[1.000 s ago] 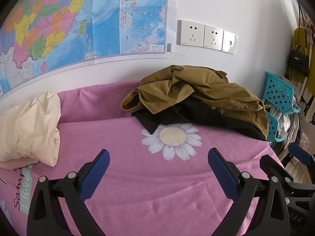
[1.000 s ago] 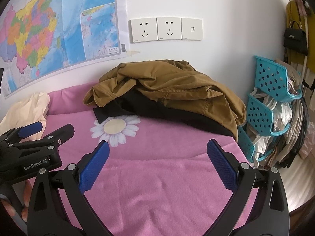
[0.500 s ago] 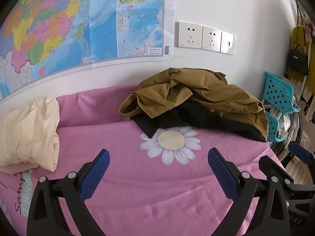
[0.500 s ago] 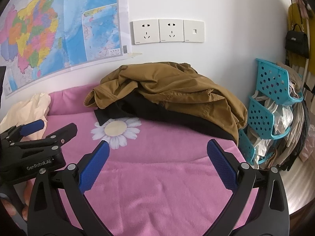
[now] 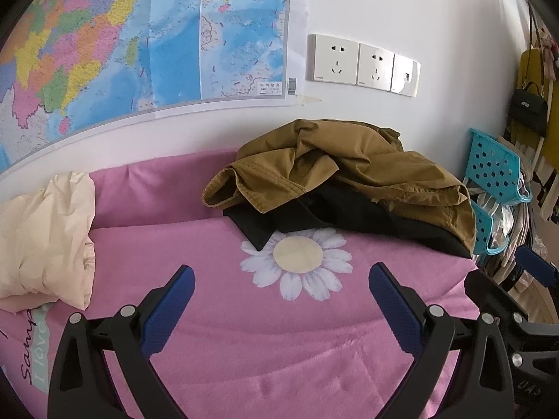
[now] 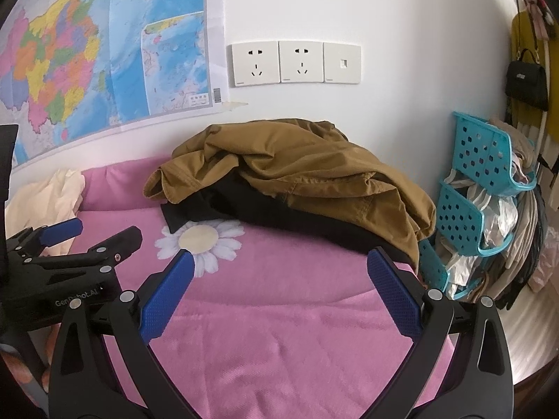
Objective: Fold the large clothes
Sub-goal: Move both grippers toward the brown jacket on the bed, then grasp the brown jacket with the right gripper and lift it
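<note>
A crumpled brown jacket [image 5: 349,171] [image 6: 297,178] lies heaped on a black garment [image 5: 349,213] [image 6: 279,209] at the far side of the pink bed sheet [image 5: 244,331] [image 6: 279,331], against the wall. My left gripper [image 5: 281,295] is open above the sheet, short of the pile, with nothing between its fingers. My right gripper [image 6: 279,284] is open too, nearer the pile's right half, and holds nothing. The left gripper's body [image 6: 59,262] shows at the left of the right wrist view.
A cream garment [image 5: 42,237] lies bunched at the bed's left. A white daisy print [image 5: 297,255] marks the sheet in front of the pile. Turquoise baskets [image 6: 482,174] full of bags stand right of the bed. A map [image 5: 122,42] and wall sockets [image 5: 363,63] are behind.
Both grippers have drawn back a little and tilted up; the pile sits slightly lower and farther in both views. Both stay open. The clothes have not moved.
</note>
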The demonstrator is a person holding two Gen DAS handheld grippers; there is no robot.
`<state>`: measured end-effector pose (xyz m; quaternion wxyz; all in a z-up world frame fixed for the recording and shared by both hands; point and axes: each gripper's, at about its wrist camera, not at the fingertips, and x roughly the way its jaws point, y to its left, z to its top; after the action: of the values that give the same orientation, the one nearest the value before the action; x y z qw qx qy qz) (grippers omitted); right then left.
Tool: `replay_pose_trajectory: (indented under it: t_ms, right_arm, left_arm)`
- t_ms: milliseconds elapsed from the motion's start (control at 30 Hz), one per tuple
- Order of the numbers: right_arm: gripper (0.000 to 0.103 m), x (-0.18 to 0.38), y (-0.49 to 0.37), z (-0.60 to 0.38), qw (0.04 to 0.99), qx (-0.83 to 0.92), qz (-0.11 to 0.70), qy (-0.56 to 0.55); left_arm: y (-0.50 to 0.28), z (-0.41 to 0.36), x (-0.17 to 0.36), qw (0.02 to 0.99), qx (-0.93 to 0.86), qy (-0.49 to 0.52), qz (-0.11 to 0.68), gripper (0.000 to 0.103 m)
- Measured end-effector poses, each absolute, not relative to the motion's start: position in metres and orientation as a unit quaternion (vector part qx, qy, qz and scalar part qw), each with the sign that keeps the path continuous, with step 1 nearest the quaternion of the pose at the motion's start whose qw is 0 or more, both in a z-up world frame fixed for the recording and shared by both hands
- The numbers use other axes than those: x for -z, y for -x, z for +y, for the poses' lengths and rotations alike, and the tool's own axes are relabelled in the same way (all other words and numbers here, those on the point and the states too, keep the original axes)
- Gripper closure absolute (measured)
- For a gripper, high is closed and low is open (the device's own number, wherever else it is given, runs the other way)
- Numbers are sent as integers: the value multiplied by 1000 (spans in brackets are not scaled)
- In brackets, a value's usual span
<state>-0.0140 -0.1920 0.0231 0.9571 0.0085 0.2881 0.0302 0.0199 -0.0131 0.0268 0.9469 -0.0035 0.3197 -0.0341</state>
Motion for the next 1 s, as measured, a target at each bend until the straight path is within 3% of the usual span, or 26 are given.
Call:
replay_pose_trajectory:
  t_ms: [533, 1000]
  right_arm:
    - [5, -34, -23, -187, 960, -49, 273, 37]
    - [9, -20, -197, -134, 923, -98, 301, 218]
  left_arm:
    - [-56, -12, -24, 942, 32, 3, 334, 6]
    - [-129, 30, -6, 933, -27, 8, 359, 6]
